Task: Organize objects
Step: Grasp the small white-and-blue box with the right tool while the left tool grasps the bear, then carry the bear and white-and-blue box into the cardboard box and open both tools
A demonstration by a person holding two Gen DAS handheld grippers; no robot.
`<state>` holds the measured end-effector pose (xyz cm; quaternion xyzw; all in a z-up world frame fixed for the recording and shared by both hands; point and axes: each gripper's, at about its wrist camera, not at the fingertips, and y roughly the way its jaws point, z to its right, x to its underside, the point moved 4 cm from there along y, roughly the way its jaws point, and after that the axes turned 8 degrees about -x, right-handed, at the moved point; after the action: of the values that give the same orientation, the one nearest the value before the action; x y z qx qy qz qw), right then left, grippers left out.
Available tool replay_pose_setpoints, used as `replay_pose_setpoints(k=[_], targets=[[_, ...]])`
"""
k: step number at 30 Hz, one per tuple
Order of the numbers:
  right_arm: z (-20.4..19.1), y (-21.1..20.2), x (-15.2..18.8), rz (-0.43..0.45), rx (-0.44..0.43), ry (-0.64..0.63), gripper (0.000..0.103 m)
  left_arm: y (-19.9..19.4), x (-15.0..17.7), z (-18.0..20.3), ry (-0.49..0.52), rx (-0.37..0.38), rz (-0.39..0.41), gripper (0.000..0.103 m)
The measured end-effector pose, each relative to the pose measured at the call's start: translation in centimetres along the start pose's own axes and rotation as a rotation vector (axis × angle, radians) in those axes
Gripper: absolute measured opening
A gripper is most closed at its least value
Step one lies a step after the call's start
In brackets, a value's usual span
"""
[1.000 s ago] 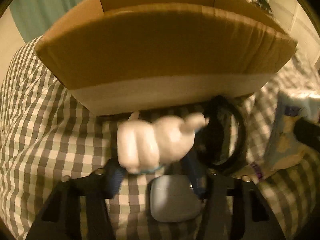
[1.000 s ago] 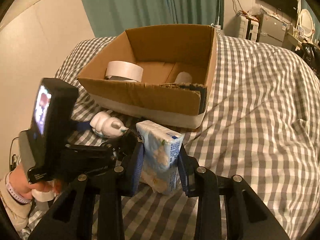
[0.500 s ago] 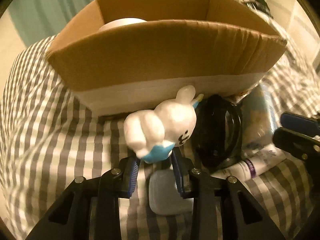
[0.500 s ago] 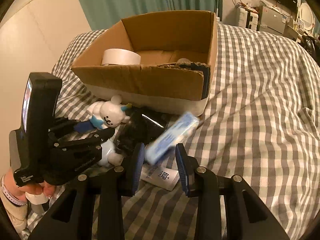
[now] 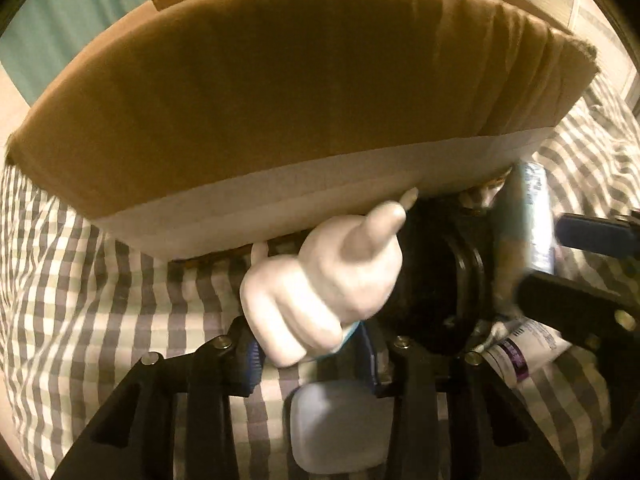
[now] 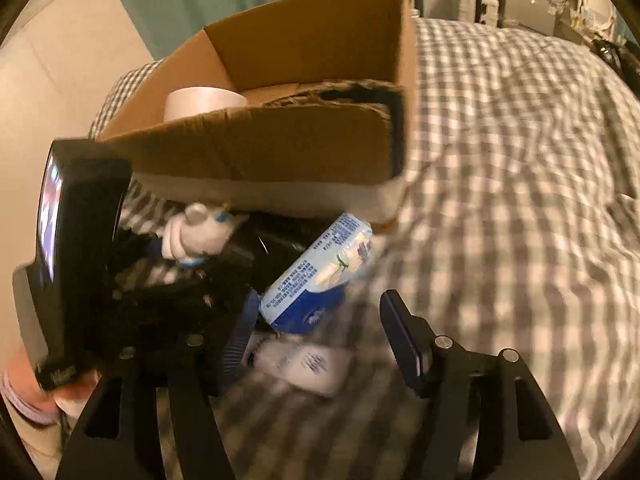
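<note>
My left gripper [image 5: 308, 350] is shut on a white rabbit figurine [image 5: 332, 284] with a blue base, held just in front of the cardboard box [image 5: 280, 92]; the figurine also shows in the right wrist view [image 6: 192, 236]. My right gripper [image 6: 320, 328] is open, and a blue-and-white tissue pack [image 6: 320, 272] lies tilted between its fingers on the bed, seen too in the left wrist view [image 5: 528, 224]. The box [image 6: 280, 152] holds a roll of tape [image 6: 204, 100].
A black round object [image 5: 444, 280] and a white tube with purple print [image 5: 524, 344] lie by the box on the checked bedcover [image 6: 500, 200]. A grey-white case [image 5: 340, 428] lies under my left gripper. A flat white packet [image 6: 308, 364] lies under the tissue pack.
My right gripper has opened and the tissue pack has dropped onto the bed by the box. My left gripper with the figurine has moved closer to the box wall and lower.
</note>
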<state>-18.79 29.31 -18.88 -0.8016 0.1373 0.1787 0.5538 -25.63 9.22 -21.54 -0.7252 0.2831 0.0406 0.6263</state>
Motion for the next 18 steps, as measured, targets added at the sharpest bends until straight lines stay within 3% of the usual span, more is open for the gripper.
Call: replay_pose_setpoints(k=[5, 6, 9, 12, 15, 18], targets=[[-0.3, 0.3, -0.1, 0.01, -0.009, 0.024, 0.063, -1.8, 0.9, -1.0, -0.043, 0.022, 0.027, 0.033], [-0.1, 0.6, -0.2, 0.009, -0.006, 0.038, 0.068, -2.1, 1.0, -1.2, -0.046, 0.011, 0.034, 0.033], [-0.1, 2.0, 0.1, -0.022, 0.055, 0.04, 0.068, -3.2, 1.2, -1.8, -0.061, 0.006, 0.055, 0.032], [-1.1, 2.1, 0.3, -0.016, 0.068, 0.006, 0.044, -4.0, 1.4, -2.5, -0.081, 0.02, 0.065, 0.031], [-2.0, 0.6, 0.7, 0.043, 0.086, -0.018, 0.031, -4.6, 1.6, -2.8, -0.095, 0.026, 0.067, 0.031], [-3.1, -1.8, 1.0, 0.126, 0.127, -0.075, 0.027, -5.9, 1.6, -2.5, -0.106, 0.037, 0.082, 0.031]])
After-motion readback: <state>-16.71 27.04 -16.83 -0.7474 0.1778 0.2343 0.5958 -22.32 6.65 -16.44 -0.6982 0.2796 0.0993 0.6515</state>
